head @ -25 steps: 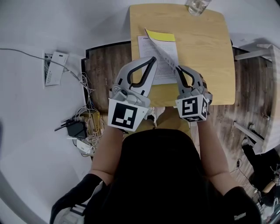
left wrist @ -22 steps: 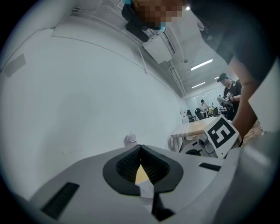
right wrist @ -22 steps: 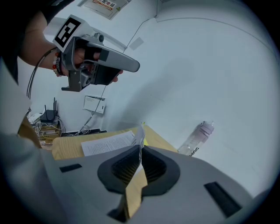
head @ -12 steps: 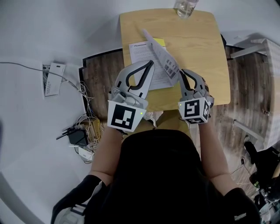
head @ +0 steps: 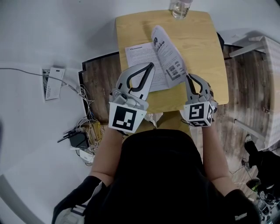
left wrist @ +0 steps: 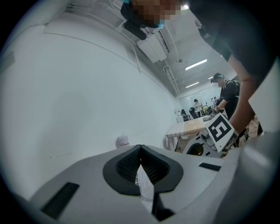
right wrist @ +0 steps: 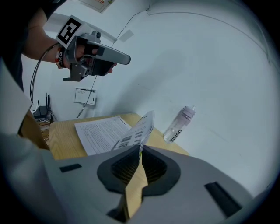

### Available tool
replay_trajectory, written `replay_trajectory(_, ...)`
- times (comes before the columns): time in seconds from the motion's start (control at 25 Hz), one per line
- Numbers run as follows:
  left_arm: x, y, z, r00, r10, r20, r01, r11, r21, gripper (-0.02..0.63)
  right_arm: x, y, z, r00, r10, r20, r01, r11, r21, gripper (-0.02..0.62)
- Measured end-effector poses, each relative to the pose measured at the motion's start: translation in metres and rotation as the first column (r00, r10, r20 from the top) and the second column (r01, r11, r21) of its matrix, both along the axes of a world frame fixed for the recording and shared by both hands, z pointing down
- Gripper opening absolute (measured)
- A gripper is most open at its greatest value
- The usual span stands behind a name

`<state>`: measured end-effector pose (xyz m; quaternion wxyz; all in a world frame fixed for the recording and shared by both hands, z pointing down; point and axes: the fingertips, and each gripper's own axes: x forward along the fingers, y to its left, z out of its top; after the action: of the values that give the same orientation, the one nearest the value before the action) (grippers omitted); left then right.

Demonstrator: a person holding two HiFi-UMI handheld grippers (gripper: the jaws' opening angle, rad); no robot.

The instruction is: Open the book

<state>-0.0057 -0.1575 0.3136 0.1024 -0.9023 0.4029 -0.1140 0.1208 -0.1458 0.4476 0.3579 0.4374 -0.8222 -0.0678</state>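
Item: book (head: 141,59), thin and paper-bound, lying open on the wooden table (head: 205,52). Its left page lies flat with its left edge near the table's left edge. One lifted leaf (head: 168,54) stands tilted above the spine, its printed face turned toward the right.

Right gripper (head: 189,78): jaws closed on the near edge of the lifted leaf, which runs up and away from between the pads. It sits over the near right part of the table, just inside the near edge.

Left gripper (head: 152,65): jaws together at the tips with nothing between them. It hangs above the near part of the flat left page, with print showing below through the gap behind the tips.

Bottle (head: 180,6): clear plastic, upright at the table's far edge, well apart from the book.

Open room: bare wood to the right of the book as far as the table's right edge, and a bare band between the book and the bottle. To the left of the table, on the floor, lie a white box (head: 51,82) and a tangle of cables (head: 83,131).
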Motion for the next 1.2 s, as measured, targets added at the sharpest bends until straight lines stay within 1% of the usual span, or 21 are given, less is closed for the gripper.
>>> replay_trajectory(0.4, 0.024, -0.006, 0.008, 0.999, 0.019, -0.034, -0.02, 0.999, -0.027, 0.011, 0.028, -0.004, 0.024, 0.998, 0.059, -0.016, -0.06, 0.996, -0.066, 0.038)
replay_trajectory(0.64, 0.028, -0.014, 0.012, 1.0, 0.015, -0.027, -0.016, 0.999, -0.032, 0.011, 0.044, -0.01, 0.049, 0.995, 0.101, -0.014, -0.102, 0.987, -0.126, 0.038)
replay_trajectory(0.88, 0.03, -0.02, 0.017, 1.0, 0.01, -0.027, -0.012, 0.999, -0.049, 0.011, 0.057, -0.009, 0.075, 0.991, 0.129, -0.016, -0.13, 0.973, -0.189, 0.038)
replay_trajectory(1.2, 0.031, -0.026, 0.023, 1.0, 0.006, -0.024, -0.008, 0.998, -0.063, 0.011, 0.069, -0.003, 0.112, 0.985, 0.169, -0.033, -0.171, 0.942, -0.288, 0.04)
